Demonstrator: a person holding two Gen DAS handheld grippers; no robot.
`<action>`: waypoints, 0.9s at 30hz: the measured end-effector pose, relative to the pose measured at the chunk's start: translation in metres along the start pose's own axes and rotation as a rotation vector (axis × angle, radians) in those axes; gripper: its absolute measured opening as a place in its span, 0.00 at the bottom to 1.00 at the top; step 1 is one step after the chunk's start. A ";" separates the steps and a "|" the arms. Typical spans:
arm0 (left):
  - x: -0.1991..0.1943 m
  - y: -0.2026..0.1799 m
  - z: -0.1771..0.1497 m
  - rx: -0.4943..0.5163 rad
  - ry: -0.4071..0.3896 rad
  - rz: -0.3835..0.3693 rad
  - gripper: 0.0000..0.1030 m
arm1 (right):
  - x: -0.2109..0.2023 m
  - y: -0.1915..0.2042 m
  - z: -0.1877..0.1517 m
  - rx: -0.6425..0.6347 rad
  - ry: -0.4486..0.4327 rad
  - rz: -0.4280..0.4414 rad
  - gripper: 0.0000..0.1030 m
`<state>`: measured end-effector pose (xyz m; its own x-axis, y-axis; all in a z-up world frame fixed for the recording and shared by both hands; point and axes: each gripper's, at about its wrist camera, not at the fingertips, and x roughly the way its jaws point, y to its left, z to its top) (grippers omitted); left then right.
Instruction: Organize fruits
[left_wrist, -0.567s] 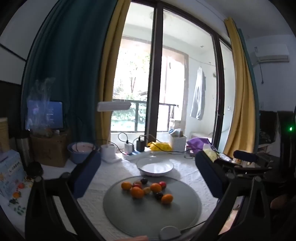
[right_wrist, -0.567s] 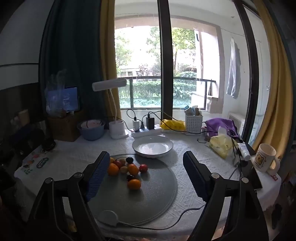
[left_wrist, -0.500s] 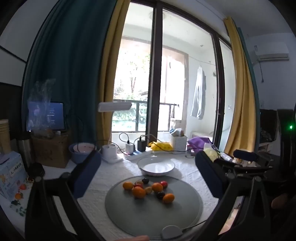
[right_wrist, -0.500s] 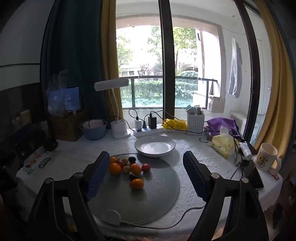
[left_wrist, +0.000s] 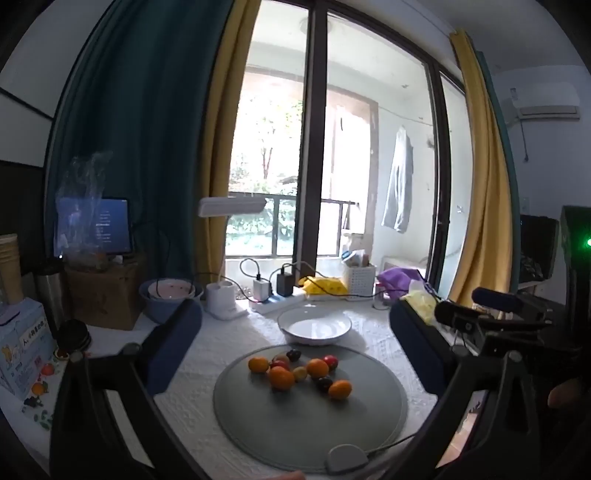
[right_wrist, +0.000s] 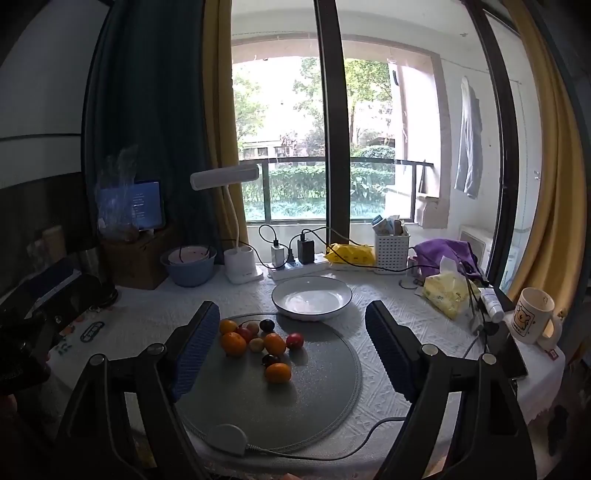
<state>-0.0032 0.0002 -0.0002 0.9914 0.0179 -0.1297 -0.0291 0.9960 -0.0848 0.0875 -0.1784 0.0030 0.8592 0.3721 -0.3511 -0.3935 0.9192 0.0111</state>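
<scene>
The left gripper (left_wrist: 295, 345) hangs above the near edge of the bench (left_wrist: 229, 339), its blue-padded jaws spread wide with nothing between them. The right gripper (right_wrist: 291, 343) is likewise spread wide and empty, tilted slightly down toward the same spot.

The fruits (right_wrist: 260, 341) lie in a loose cluster on the far left part of a round grey mat (right_wrist: 295, 398) in the middle of the bench, which is covered by a white textured cloth. Among them are several small oranges (right_wrist: 233, 343), a red fruit (right_wrist: 294, 340), a dark plum-like fruit (right_wrist: 266, 325) and a pale yellowish one (right_wrist: 256, 345); one orange (right_wrist: 277, 372) sits a little apart, nearer the camera. In the left wrist view the same cluster (left_wrist: 299, 371) sits between the two pads.

Just beyond the mat stands an empty white plate with a dark rim (right_wrist: 312, 298), its near edge touching or slightly overlapping the mat's far edge. A small white round puck with a cable (right_wrist: 227, 439) rests on the mat's near edge.

Farther back are a white desk lamp (right_wrist: 236, 221), a power strip with chargers (right_wrist: 295, 262), a blue bowl (right_wrist: 189, 266), a white slotted basket (right_wrist: 392, 251) and a yellow packet (right_wrist: 349, 253). On the right lie a yellow tissue pack (right_wrist: 445, 295) and a cream mug with a bear print (right_wrist: 532, 314).
</scene>
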 end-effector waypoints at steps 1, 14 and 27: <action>-0.001 0.000 0.001 0.001 -0.003 0.000 0.99 | 0.000 0.001 0.000 0.000 0.001 0.000 0.81; -0.002 0.005 0.003 0.003 -0.003 0.012 0.99 | 0.001 0.003 -0.001 0.004 0.009 -0.006 0.81; -0.004 0.004 -0.001 0.004 -0.004 0.019 0.99 | 0.000 0.002 -0.001 0.002 0.009 -0.002 0.81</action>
<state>-0.0071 0.0041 -0.0015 0.9912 0.0375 -0.1270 -0.0478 0.9957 -0.0788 0.0862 -0.1762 0.0022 0.8570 0.3691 -0.3597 -0.3913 0.9202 0.0119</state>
